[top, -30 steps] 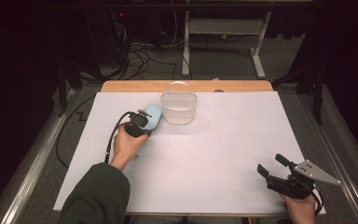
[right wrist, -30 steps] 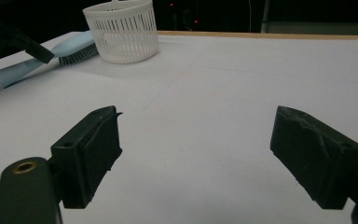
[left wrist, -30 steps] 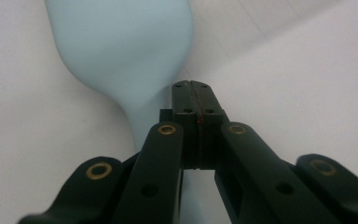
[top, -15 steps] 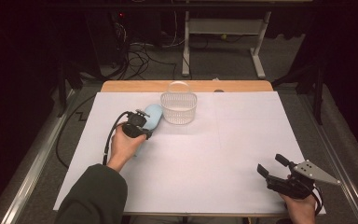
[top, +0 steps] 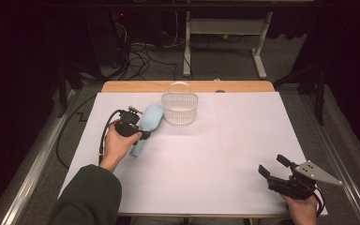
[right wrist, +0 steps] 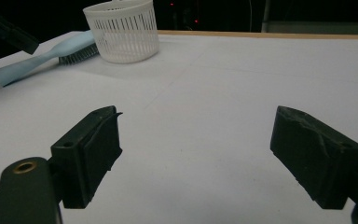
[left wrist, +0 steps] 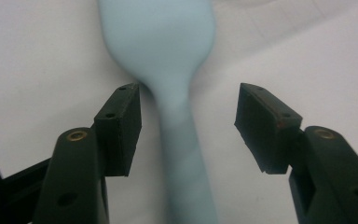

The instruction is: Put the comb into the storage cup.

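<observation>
A light blue brush (top: 151, 118) lies on the white table (top: 225, 140), its head next to a white slotted basket (top: 180, 108). My left gripper (top: 139, 132) hovers over the brush handle. In the left gripper view the handle (left wrist: 179, 140) runs between the jaws of the left gripper (left wrist: 189, 100). Those jaws have just been opening, and neither pad touches the handle. My right gripper (top: 273, 167) rests near the table's front right corner. In its own view the right gripper (right wrist: 196, 135) stands open on nothing, with the brush (right wrist: 42, 56) and basket (right wrist: 121, 32) far off.
The table's wooden far edge (top: 243, 86) shows beyond the white sheet. Cables and a metal stand (top: 220, 47) sit on the dark floor behind. A black cable (top: 104, 136) loops from the left gripper.
Nothing moves clearly in the high view: both hands, the brush and the basket stay about where they were.
</observation>
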A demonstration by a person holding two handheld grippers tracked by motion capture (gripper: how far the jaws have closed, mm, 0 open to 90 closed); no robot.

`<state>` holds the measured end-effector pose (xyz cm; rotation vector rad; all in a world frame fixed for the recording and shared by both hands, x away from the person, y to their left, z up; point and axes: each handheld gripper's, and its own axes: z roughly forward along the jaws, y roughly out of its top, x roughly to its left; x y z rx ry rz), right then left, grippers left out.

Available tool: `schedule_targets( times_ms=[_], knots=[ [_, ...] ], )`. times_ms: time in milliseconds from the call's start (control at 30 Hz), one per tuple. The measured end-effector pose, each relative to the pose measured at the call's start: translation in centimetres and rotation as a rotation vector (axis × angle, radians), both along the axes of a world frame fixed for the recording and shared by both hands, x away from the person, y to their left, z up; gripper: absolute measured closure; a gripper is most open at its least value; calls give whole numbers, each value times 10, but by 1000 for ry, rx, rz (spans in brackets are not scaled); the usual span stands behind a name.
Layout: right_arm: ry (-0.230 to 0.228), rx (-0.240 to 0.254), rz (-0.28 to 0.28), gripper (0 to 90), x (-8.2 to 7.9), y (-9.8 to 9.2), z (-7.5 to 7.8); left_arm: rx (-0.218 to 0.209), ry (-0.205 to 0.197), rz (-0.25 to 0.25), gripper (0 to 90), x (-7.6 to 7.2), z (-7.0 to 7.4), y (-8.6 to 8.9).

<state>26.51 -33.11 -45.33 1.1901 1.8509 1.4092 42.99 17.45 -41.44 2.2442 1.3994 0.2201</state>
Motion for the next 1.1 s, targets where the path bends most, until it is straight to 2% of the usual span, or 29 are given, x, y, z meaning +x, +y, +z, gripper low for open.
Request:
schedule_targets(
  times_ms=[333, 600, 700, 867, 1100],
  knots=[
    [-2, 1, -1, 166, 0, 0, 0, 35, 25, 5, 392, 11, -15, -2],
    [-1, 4, -1, 166, 0, -1, 0, 59, 50, 15, 415, 19, -26, -10],
    [-2, 3, 0, 166, 0, -1, 0, 61, 52, 23, 453, 21, -29, -12],
    [-1, 3, 0, 166, 0, -1, 0, 69, 48, 29, 575, 23, -31, -13],
    [-3, 0, 1, 166, 0, -1, 0, 65, 63, 53, 658, 24, -30, -12]
  ],
)
